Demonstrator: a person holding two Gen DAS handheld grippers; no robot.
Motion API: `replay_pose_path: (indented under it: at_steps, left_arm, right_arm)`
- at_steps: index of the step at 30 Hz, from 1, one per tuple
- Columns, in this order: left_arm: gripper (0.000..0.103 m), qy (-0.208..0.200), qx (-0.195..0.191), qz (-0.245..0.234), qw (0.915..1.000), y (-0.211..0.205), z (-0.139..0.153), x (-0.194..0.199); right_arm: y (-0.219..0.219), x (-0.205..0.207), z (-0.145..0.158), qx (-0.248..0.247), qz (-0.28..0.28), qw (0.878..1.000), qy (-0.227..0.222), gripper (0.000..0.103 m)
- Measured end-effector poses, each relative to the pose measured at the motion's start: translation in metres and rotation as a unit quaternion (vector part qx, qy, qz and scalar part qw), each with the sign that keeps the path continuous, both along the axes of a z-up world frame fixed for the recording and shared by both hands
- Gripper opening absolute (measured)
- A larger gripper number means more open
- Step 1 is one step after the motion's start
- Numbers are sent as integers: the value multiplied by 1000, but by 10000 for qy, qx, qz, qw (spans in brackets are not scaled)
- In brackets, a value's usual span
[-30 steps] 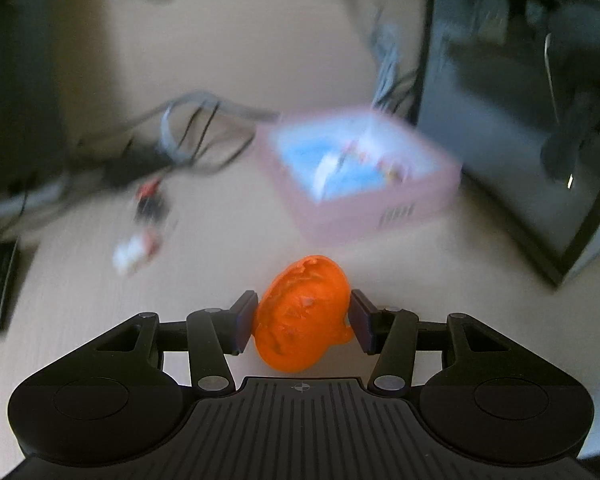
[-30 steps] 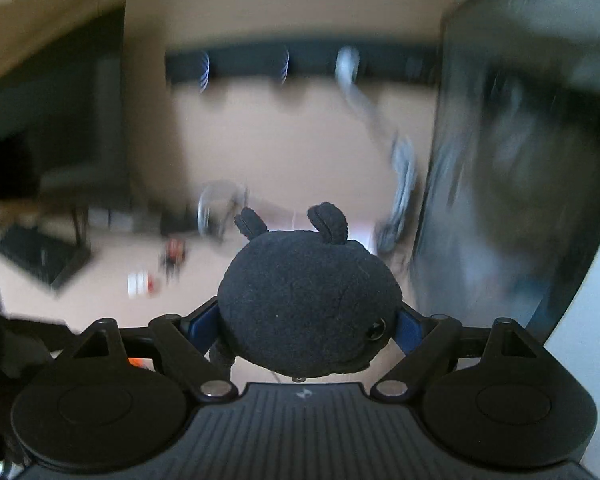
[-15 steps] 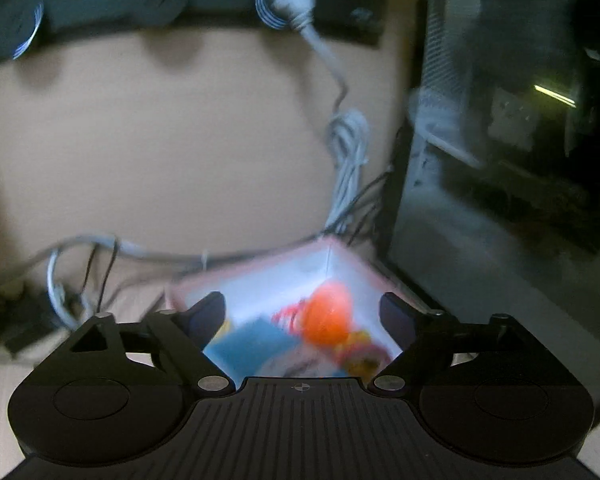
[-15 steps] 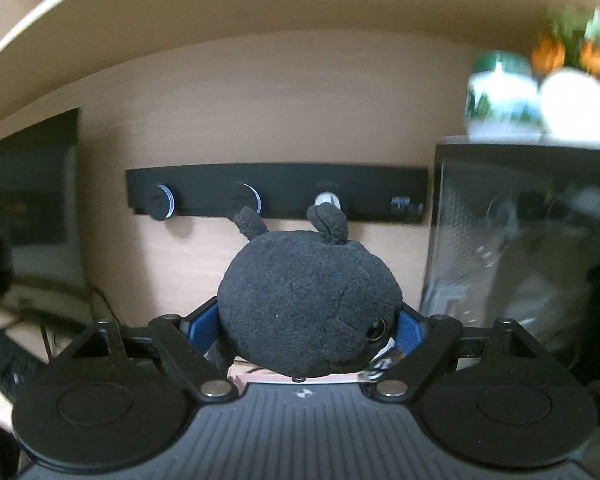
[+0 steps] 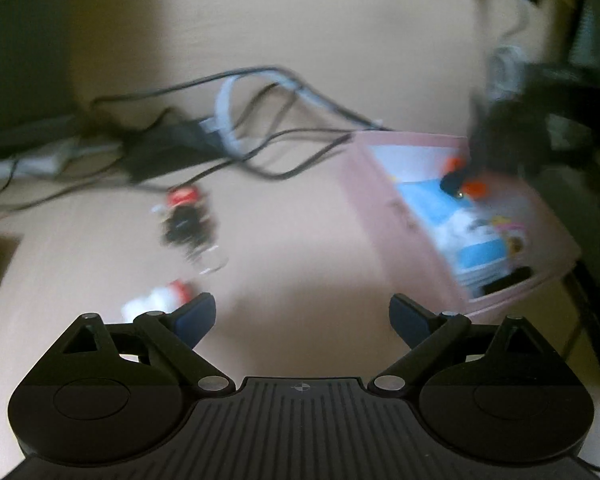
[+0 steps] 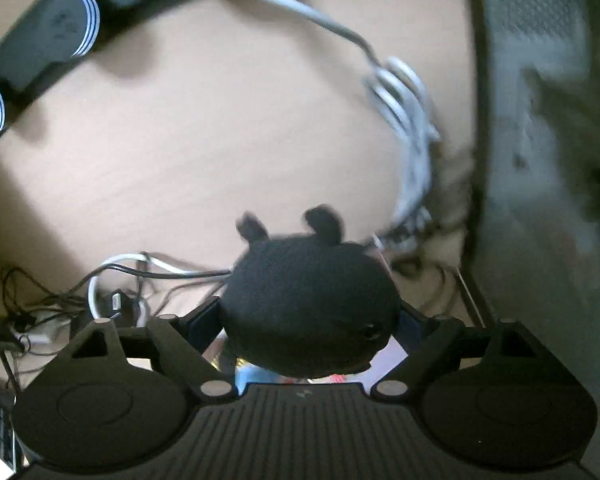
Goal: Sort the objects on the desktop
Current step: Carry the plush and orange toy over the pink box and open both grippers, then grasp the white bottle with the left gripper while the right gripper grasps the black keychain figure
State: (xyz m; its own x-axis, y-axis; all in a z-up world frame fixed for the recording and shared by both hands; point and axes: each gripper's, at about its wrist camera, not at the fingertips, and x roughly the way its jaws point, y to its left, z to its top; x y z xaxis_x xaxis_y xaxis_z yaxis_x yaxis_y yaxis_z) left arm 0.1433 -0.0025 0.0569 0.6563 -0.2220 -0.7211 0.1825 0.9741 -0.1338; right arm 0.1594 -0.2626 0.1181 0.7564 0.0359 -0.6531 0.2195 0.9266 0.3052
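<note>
The left tongs [image 5: 302, 314] fill the bottom of the left view, jaws spread wide with nothing between them. The bare desk [image 5: 300, 220] shows through the gap. They hang above the surface, likely free for another pick.

The right tongs [image 6: 310, 322] sit at the bottom of the right view, clamped on a black plush [image 6: 310, 304]. The plush is round, with two small ears pointing toward the top of the frame. Both blue pads press its sides, which keeps the soft toy from slipping while it is carried.

A pink box [image 5: 500, 296] lies at the right of the left view, already holding blue and white items and something orange. In the right view, a strip of bright colours just below the plush seems to be this box, so the plush appears to hang right over it, ready to be dropped in. A dark blurred shape over the box's upper corner in the left view is probably that same plush.

Still loose on the desk, left of centre in the left view, are a small dark toy [image 5: 186, 224] with a red top and a white toy [image 5: 156, 302] just beside the left tongs' left finger. Both are too blurred to identify. They look like the remaining things to sort.

Tangled cables [image 5: 260, 120] cross the upper middle, well away from the box.
</note>
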Motion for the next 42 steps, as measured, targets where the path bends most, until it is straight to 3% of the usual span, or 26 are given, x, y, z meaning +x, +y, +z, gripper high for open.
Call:
replay_pose_path:
  at_steps: [6, 8, 10, 11, 16, 18, 21, 25, 26, 28, 31, 33, 37, 39, 42]
  left_arm:
    - [100, 201, -73, 461, 9987, 23, -13, 2]
    - [100, 187, -81, 469, 9987, 27, -12, 1]
    - [100, 101, -78, 485, 9987, 32, -9, -3]
    - [100, 39, -57, 518, 9986, 35, -7, -5]
    - [100, -25, 140, 817, 9966, 54, -8, -10]
    - [100, 14, 173, 965, 9952, 65, -9, -14]
    - [100, 49, 180, 1113, 9936, 80, -11, -25]
    - [100, 149, 165, 1384, 9901, 99, -17, -40]
    - [100, 153, 122, 1448, 9893, 102, -18, -44]
    - [100, 169, 41, 1579, 9873, 109, -21, -51]
    - [100, 267, -31, 1706, 9850, 115, -28, -54]
    - [100, 261, -22, 1750, 9842, 116, -29, -56]
    - [100, 153, -71, 1604, 9869, 110, -27, -50]
    - [100, 28, -58, 1426, 9898, 103, -25, -45]
    - [99, -118, -72, 1274, 9918, 97, -21, -39]
  right_arm:
    - [-11, -17, 3, -259, -414, 9984, -273, 97]
    - [-5, -14, 1, -476, -462, 9975, -246, 92]
    - [0, -11, 1, -492, -336, 9981, -161, 75]
    - [5, -9, 1, -461, -227, 9986, -126, 74]
    - [80, -6, 6, -714, 1137, 9908, -162, 75]
    - [125, -4, 2, -911, 1862, 9782, -150, 76]
    - [188, 9, -13, -1075, 2695, 9570, 27, 86]
    - [251, 38, -43, -1192, 2976, 9469, 249, 88]
    - [263, 47, -54, -1154, 3032, 9451, 388, 86]
    - [282, 56, -69, -1262, 3135, 9390, 643, 67]
    - [287, 61, -84, -1456, 3170, 9337, 809, 46]
    - [280, 58, -83, -1467, 3176, 9334, 802, 39]
    - [254, 33, -57, -1205, 3164, 9388, 631, 39]
    - [229, 3, -35, -925, 3164, 9435, 344, 39]
    - [193, -45, -18, -749, 3154, 9456, 285, 39]
